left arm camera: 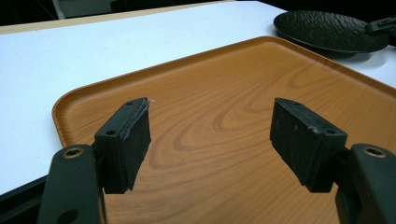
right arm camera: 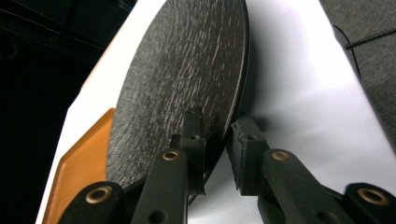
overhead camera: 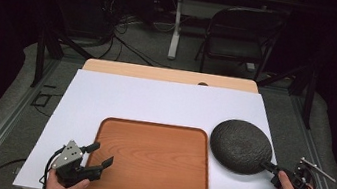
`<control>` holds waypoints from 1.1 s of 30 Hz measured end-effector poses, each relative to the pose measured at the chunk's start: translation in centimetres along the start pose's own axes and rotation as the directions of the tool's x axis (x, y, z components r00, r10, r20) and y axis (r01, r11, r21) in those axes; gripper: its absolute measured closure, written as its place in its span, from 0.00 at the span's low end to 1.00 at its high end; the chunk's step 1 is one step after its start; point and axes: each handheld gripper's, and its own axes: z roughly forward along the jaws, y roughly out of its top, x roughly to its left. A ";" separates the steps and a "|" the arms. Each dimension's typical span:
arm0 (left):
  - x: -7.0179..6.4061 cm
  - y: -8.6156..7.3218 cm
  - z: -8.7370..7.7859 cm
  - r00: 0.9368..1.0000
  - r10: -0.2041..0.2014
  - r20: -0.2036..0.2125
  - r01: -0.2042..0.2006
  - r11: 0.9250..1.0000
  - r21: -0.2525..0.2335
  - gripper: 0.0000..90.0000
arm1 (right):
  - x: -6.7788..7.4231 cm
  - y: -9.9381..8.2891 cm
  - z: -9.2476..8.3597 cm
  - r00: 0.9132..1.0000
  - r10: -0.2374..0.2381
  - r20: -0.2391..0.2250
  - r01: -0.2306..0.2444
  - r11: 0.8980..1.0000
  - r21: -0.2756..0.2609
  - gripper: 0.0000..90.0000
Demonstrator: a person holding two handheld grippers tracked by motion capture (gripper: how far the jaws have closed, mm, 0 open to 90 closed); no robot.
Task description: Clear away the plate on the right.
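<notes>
While the left gripper (overhead camera: pixel 99 155) is hovering over the near left corner of the tray (overhead camera: pixel 160 138) with its jaws spread and nothing between them, the right gripper (right arm camera: pixel 217 140) is pinching the near rim of the plate (overhead camera: pixel 241 145), one jaw above and one below. That plate is lying on the white sheet (overhead camera: pixel 155 102) just right of the tray. Judging by the edge-only bite, seating the rim deeper and lifting level is looking wise, since it could tip
</notes>
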 end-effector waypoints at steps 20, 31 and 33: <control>-0.1 0.0 -0.1 1.000 0.005 -0.002 -0.005 1.000 0.002 0.32 | 2.2 2.7 0.0 0.999 -0.043 0.027 0.041 0.997 0.058 0.91; -0.1 -0.1 -0.1 1.000 0.002 0.002 -0.002 1.000 0.008 0.32 | 2.7 4.9 0.7 0.998 -0.048 0.027 0.045 0.992 0.114 0.94; -0.1 -0.1 -0.1 1.000 0.001 0.002 -0.001 1.000 0.009 0.32 | 2.8 5.1 0.7 0.998 -0.054 0.030 0.050 0.991 0.126 0.94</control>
